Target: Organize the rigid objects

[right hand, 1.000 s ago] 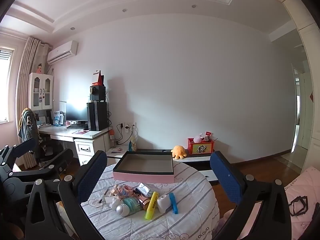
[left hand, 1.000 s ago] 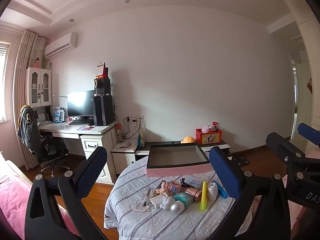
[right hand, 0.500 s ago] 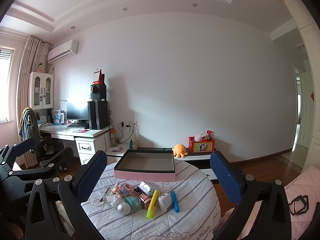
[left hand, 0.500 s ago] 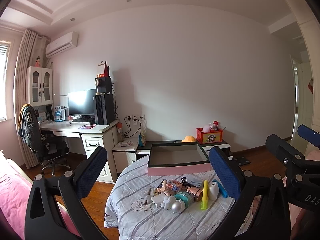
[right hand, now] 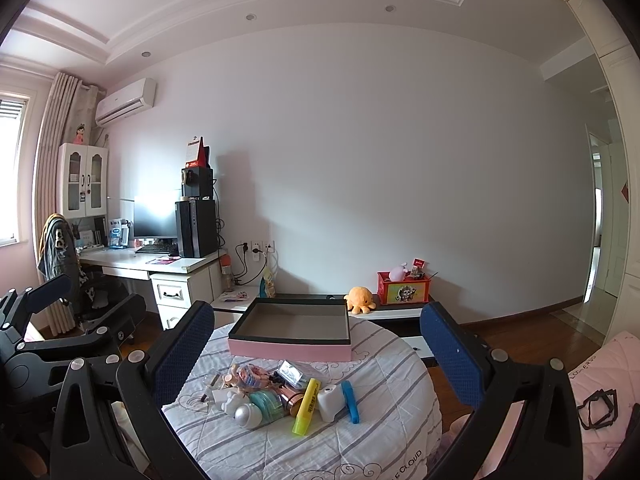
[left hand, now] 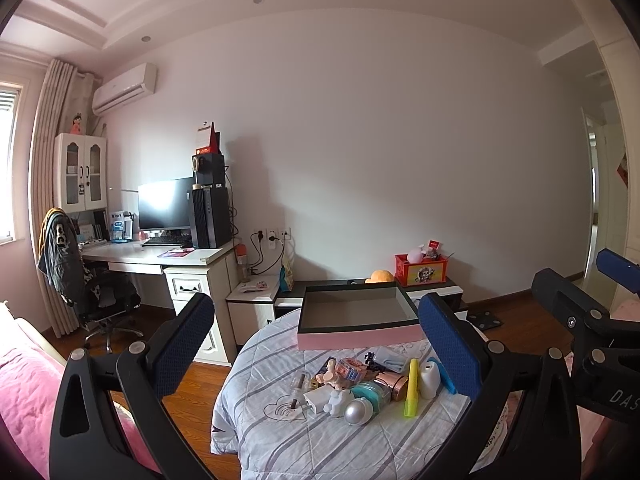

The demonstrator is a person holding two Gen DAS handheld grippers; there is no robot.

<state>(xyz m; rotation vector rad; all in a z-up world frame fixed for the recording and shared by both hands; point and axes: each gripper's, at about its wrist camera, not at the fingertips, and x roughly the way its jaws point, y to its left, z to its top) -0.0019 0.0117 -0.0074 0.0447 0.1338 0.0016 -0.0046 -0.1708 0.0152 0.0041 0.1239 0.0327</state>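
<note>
A round table with a striped quilt (left hand: 320, 440) (right hand: 360, 440) carries an empty pink box with a dark rim (left hand: 356, 338) (right hand: 292, 350) at its far side. In front of the box lies a heap of small items: a yellow highlighter (left hand: 411, 388) (right hand: 305, 406), a blue pen (right hand: 349, 401), a white bottle (left hand: 429, 379) (right hand: 328, 402), a silver ball (left hand: 358, 411) (right hand: 247, 416), a teal jar (right hand: 267, 402). My left gripper (left hand: 320, 344) and right gripper (right hand: 316, 348) both hover open, well short of the heap, nothing between their fingers.
A white desk (left hand: 160, 254) with a monitor and a tower PC stands at the left, an office chair (left hand: 96, 300) before it. A low cabinet behind the table bears a red crate (right hand: 403, 288) and an orange plush (right hand: 360, 299). Pink bedding (left hand: 24, 400) lies at lower left.
Both views have crept slightly closer to the table and tilted a little. Nothing on the table has moved, and both grippers stay open.
</note>
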